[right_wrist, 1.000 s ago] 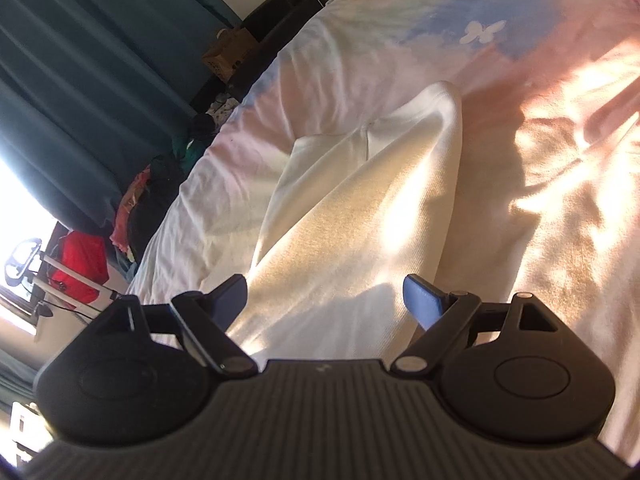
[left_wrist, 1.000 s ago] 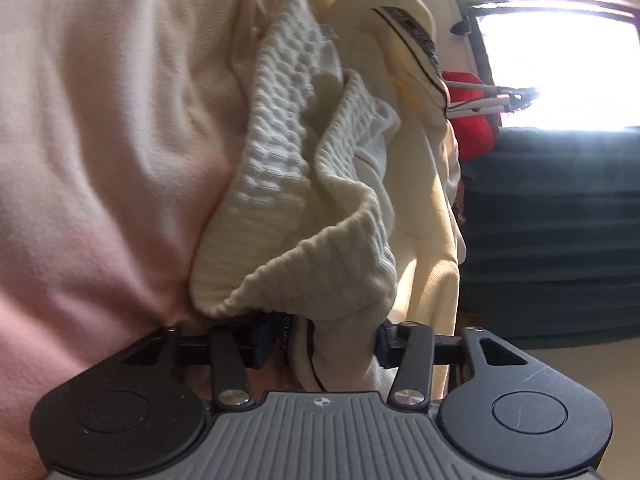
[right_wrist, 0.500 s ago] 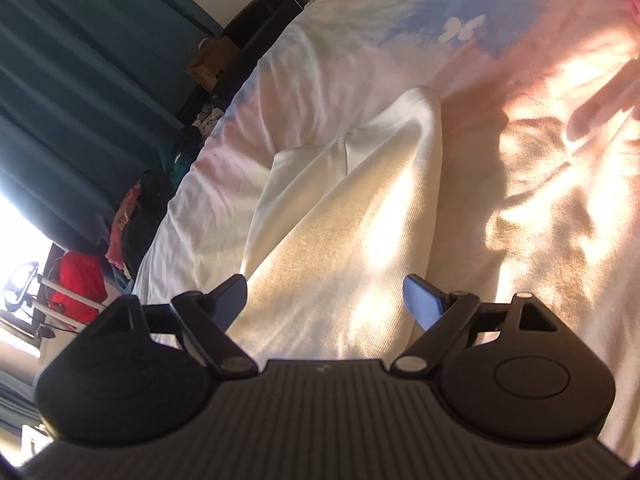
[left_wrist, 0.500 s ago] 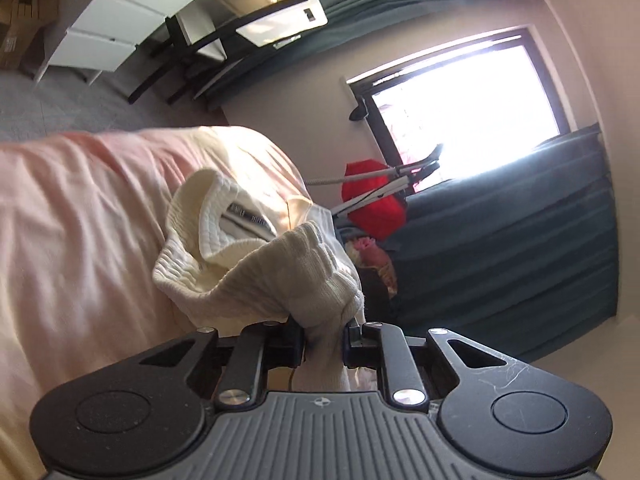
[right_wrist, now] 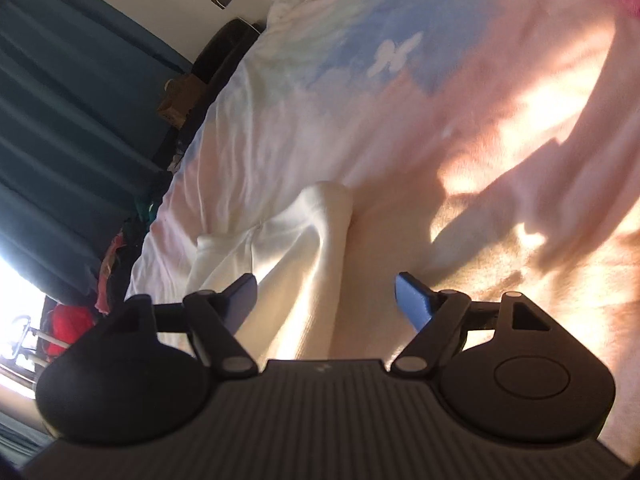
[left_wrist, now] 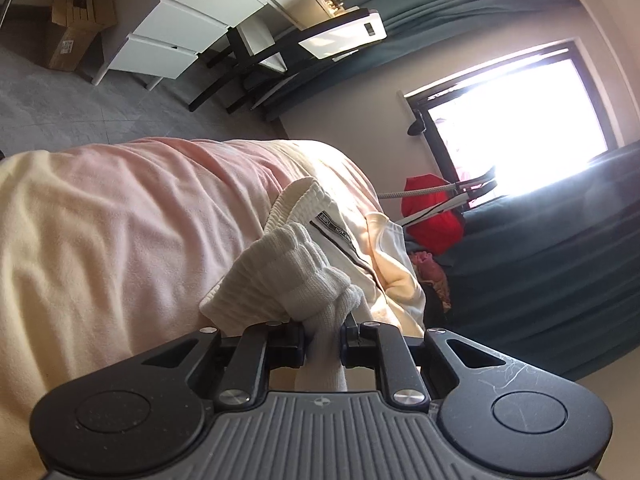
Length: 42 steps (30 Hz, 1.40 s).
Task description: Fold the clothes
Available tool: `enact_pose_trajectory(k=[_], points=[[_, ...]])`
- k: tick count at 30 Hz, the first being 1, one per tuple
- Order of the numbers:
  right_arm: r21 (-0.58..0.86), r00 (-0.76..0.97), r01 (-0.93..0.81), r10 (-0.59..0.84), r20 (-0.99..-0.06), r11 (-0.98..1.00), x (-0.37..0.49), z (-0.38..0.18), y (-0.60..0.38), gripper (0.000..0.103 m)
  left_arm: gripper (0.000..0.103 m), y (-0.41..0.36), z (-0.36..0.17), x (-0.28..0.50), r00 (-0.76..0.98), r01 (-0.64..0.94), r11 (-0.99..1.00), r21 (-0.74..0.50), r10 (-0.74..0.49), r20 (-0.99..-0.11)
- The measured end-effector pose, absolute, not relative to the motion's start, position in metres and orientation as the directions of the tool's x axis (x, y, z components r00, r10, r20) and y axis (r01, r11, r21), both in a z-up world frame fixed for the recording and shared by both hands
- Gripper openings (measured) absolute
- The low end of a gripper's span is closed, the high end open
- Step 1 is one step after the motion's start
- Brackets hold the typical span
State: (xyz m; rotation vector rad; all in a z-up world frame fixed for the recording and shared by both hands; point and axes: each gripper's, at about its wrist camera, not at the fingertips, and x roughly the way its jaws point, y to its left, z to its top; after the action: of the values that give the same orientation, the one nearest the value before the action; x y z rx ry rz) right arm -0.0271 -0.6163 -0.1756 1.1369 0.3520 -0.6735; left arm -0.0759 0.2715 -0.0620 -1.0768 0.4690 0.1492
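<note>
Cream garment (left_wrist: 304, 276) pinched in left gripper (left_wrist: 323, 340) — right gripper (right_wrist: 325, 296) spread wide above bed (right_wrist: 460, 128)

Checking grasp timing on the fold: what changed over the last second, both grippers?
The left gripper closed on the ribbed waistband of the cream garment: jaws apart a second ago, now clamped on it. Its view swung from cloth close-up to the room, window included. The right gripper stayed open and empty, drifting slightly rightward over the garment's far end on the bedsheet.
</note>
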Motion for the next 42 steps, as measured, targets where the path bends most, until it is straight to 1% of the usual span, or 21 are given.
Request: enact_pose_trajectory(k=[3,4,5,7,9,12,14,15,18,20,22,24,26,27,29,30,31,32,36,39,42], points=[[0.787,0.817,0.567,-0.286,-0.500,0.243,-0.018,-0.188,-0.623,0.078,0.017,0.262,-0.060,-0.077,0.885,-0.360,0.522,-0.773,-0.071,-0.460],[0.787,0.827,0.555,-0.282,-0.487,0.269,-0.013,-0.188,-0.624,0.072,0.017,0.259,-0.060,-0.076,0.884,-0.363,0.528,-0.768,-0.065,-0.463],[0.782,0.833,0.547,-0.277,-0.478,0.297,-0.007,-0.188,-0.624,0.064,0.017,0.258,-0.059,-0.074,0.885,-0.363,0.533,-0.764,-0.060,-0.462],[0.712,0.804,0.594,-0.277,-0.525,0.374,0.007,-0.184,-0.620,0.027,0.017,0.256,-0.059,-0.071,0.890,-0.356,0.534,-0.767,-0.055,-0.452],[0.661,0.788,0.616,-0.311,-0.532,0.429,0.010,-0.175,-0.615,0.008,0.017,0.256,-0.058,-0.071,0.900,-0.338,0.530,-0.778,-0.059,-0.431],[0.590,0.741,0.671,-0.429,-0.517,0.449,0.003,-0.152,-0.610,0.006,0.016,0.250,-0.048,-0.076,0.919,-0.289,0.563,-0.774,-0.064,-0.390],[0.597,0.719,0.685,-0.516,-0.465,0.417,-0.010,-0.131,-0.608,0.006,0.016,0.243,-0.038,-0.082,0.931,-0.246,0.604,-0.758,-0.069,-0.357],[0.560,0.692,0.710,-0.568,-0.445,0.427,-0.013,-0.120,-0.603,0.005,0.016,0.239,-0.036,-0.084,0.929,-0.251,0.620,-0.743,-0.063,-0.366],[0.474,0.622,0.773,-0.648,-0.439,0.421,-0.020,-0.113,-0.601,0.006,0.016,0.228,-0.039,-0.083,0.887,-0.317,0.668,-0.673,-0.043,-0.460],[0.440,0.586,0.807,-0.623,-0.517,0.394,-0.022,-0.127,-0.608,0.006,0.017,0.223,-0.044,-0.075,0.841,-0.356,0.703,-0.616,-0.046,-0.539],[0.413,0.548,0.836,-0.571,-0.611,0.361,-0.023,-0.145,-0.616,0.006,0.019,0.218,-0.046,-0.069,0.807,-0.385,0.728,-0.568,-0.034,-0.590],[0.406,0.522,0.853,-0.528,-0.670,0.327,-0.027,-0.156,-0.620,0.009,0.024,0.212,-0.047,-0.065,0.783,-0.400,0.749,-0.529,-0.021,-0.622],[0.417,0.556,0.831,-0.527,-0.643,0.367,-0.027,-0.141,-0.605,0.012,0.038,0.208,-0.044,-0.066,0.776,-0.397,0.766,-0.505,-0.014,-0.631],[0.422,0.572,0.820,-0.526,-0.629,0.387,-0.027,-0.134,-0.597,0.019,0.043,0.205,-0.042,-0.068,0.778,-0.390,0.775,-0.497,-0.011,-0.628],[0.431,0.605,0.795,-0.522,-0.601,0.426,-0.027,-0.119,-0.582,0.049,0.063,0.198,-0.036,-0.074,0.785,-0.380,0.802,-0.461,0.017,-0.619],[0.435,0.621,0.783,-0.520,-0.586,0.445,-0.027,-0.112,-0.575,0.078,0.069,0.194,-0.032,-0.078,0.789,-0.381,0.821,-0.426,0.047,-0.613],[0.438,0.637,0.770,-0.517,-0.572,0.464,-0.027,-0.104,-0.567,0.089,0.078,0.189,-0.028,-0.082,0.794,-0.381,0.836,-0.394,0.077,-0.603],[0.441,0.653,0.756,-0.513,-0.557,0.483,-0.027,-0.097,-0.560,0.087,0.083,0.182,-0.021,-0.088,0.806,-0.375,0.855,-0.359,0.109,-0.582],[0.449,0.713,0.699,-0.494,-0.497,0.557,-0.027,-0.067,-0.529,0.087,0.091,0.145,0.002,-0.101,0.842,-0.331,0.920,-0.209,0.188,-0.505],[0.452,0.759,0.649,-0.472,-0.449,0.612,-0.027,-0.045,-0.506,0.087,0.095,0.112,0.014,-0.092,0.869,-0.252,0.962,-0.109,0.175,-0.463],[0.487,0.846,0.528,-0.379,-0.375,0.696,-0.022,-0.020,-0.459,0.087,0.098,0.075,0.022,-0.061,0.896,-0.142,0.988,-0.059,0.103,-0.432]])
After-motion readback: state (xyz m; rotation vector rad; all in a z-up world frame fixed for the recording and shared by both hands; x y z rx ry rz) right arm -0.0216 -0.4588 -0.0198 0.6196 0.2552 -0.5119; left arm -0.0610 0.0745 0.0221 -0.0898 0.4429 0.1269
